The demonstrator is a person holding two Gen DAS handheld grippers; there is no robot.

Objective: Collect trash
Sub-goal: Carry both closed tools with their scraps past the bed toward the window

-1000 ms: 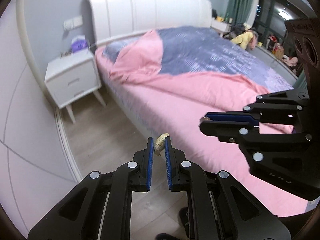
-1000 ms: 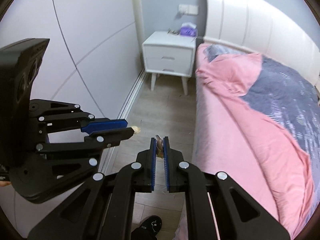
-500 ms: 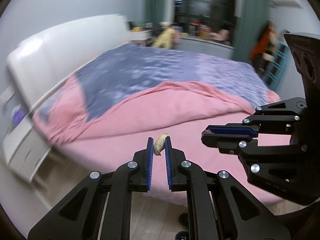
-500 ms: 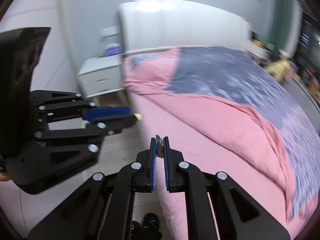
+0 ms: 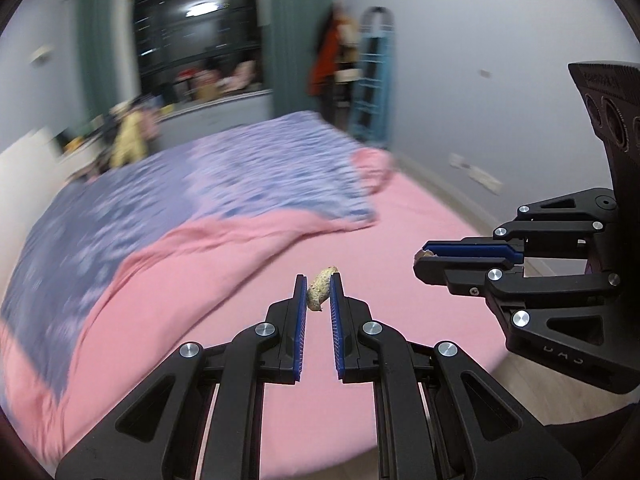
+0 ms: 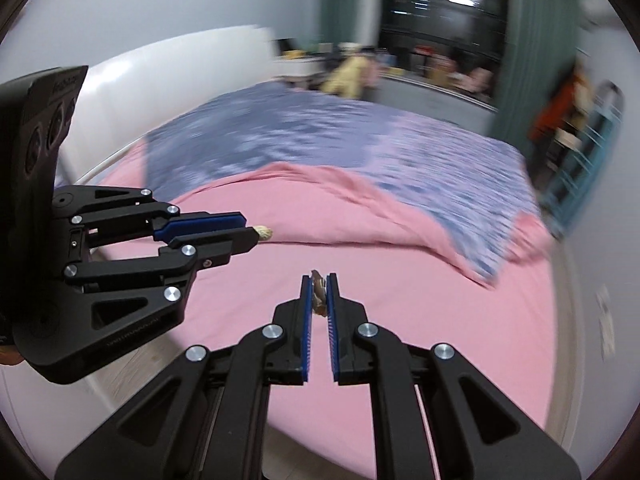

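Observation:
My left gripper [image 5: 319,294] is shut on a beige peanut shell [image 5: 321,287] and holds it in the air over the pink bed. It also shows from the side in the right wrist view [image 6: 250,236], the shell [image 6: 264,233] poking out past its tips. My right gripper [image 6: 319,294] is shut on a small brown shell piece [image 6: 318,291]. In the left wrist view it sits to the right [image 5: 422,258], with a bit of the piece [image 5: 423,254] at its tip. Both grippers are side by side above the bed's near edge.
A bed with a pink sheet [image 5: 400,240] and a purple patterned duvet [image 5: 200,184] fills the view. Beyond it are a dark window with green curtains [image 5: 192,40], a blue rack [image 5: 372,92] and a grey wall. A white headboard [image 6: 172,76] stands at the left. Wood floor [image 6: 132,364] lies below.
Both grippers have swung right together, from the nightstand and headboard toward the foot of the bed and the window. Each holds the same piece as before.

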